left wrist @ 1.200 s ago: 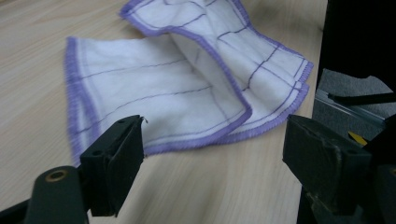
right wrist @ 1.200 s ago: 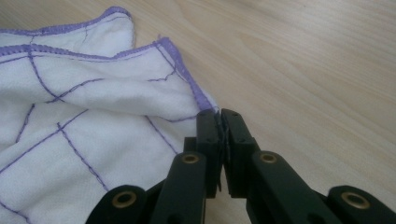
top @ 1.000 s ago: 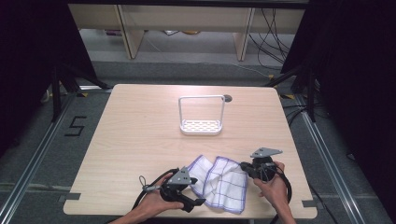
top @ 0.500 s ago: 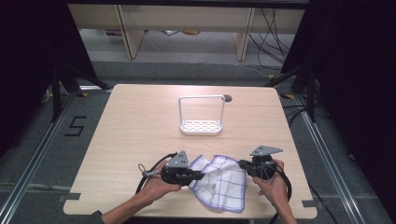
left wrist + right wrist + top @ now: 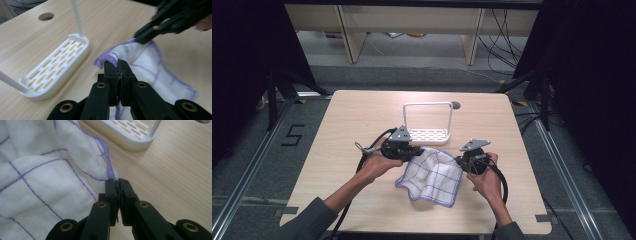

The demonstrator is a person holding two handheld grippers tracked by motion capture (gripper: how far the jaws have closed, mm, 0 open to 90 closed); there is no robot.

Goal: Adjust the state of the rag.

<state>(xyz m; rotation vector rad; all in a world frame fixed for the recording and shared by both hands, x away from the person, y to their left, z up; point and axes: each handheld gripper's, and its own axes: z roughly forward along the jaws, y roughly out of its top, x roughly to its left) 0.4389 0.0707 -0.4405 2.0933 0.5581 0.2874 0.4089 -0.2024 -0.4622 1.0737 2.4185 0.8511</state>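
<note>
Wooden table is used as the work surface. White slotted rack is stood at mid-table, just behind the cloth. White cloth with purple grid is spread on the near half, two edge points lifted, likely for folding or carrying. Left gripper is pinched tight on its purple hem; right gripper is likewise clamped on the opposite hem.

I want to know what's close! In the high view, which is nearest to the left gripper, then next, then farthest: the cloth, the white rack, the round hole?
1. Cloth: pinched in the left gripper.
2. White rack: just behind it.
3. Round hole: beyond the rack, near the table's far edge.
</note>
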